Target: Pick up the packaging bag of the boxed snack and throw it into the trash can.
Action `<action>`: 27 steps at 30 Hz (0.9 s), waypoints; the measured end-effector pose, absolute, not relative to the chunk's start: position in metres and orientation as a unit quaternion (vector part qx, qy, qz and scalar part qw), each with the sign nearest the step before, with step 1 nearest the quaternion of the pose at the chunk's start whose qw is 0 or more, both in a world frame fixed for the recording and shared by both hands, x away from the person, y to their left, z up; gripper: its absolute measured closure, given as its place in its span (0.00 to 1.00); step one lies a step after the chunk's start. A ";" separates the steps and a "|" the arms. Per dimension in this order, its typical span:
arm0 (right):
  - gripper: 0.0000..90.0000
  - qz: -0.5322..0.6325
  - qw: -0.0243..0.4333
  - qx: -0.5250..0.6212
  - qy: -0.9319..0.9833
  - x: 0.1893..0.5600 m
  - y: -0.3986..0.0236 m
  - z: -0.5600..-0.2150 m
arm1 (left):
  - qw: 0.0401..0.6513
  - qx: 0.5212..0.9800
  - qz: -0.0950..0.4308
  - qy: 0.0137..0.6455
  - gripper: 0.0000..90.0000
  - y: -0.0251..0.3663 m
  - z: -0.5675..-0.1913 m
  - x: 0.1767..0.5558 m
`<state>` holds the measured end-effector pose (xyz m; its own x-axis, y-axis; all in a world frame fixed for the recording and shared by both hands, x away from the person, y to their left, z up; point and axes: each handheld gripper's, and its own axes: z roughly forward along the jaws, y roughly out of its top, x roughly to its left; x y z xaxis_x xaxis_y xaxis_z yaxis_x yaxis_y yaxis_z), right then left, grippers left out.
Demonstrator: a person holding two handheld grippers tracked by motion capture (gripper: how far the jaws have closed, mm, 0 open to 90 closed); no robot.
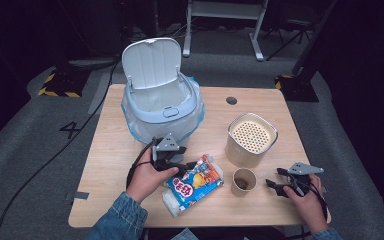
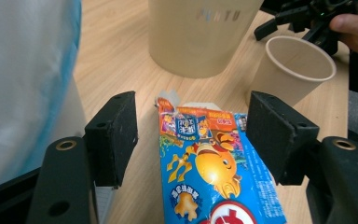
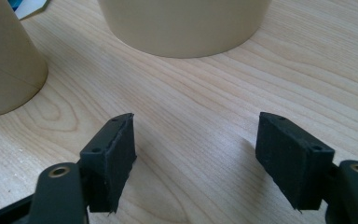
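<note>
- The snack packet lies flat near the front edge of the tabletop, its long axis running diagonally, from the near left up toward the far right in the high view; its torn end points toward the paper cup and the canister.
- The left claw stands over the packet's far half, its jaws spread wide with the packet between them; the pads stand clear of the wrapper on both sides, so nothing is gripped.
- The right claw rests near the front right corner, jaws apart over bare wood, gripping nothing.
- Count: one packet, one paper cup, one beige canister, one bin.
- The open cup stands upright just right of the packet, between the two claws, with the right claw just beside it.
- The canister, with a perforated top, stands just behind the cup.
- Farther back on the left, the white bin stands with its lid raised and a blue-tinted liner; its side is close beside the left claw.
</note>
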<state>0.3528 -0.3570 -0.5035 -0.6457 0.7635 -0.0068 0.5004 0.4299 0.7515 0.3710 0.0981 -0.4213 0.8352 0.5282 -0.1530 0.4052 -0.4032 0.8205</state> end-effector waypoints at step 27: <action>0.32 0.373 0.177 0.382 0.827 0.353 -0.357 -0.504 | 0.360 0.876 -0.041 0.320 0.59 0.066 -0.483 0.408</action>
<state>0.3529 -0.3572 -0.5035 -0.6461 0.7632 -0.0073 0.5001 0.4305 0.7514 0.4076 0.0663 -0.4829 0.7918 0.5305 -0.3028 0.5901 -0.5365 0.6032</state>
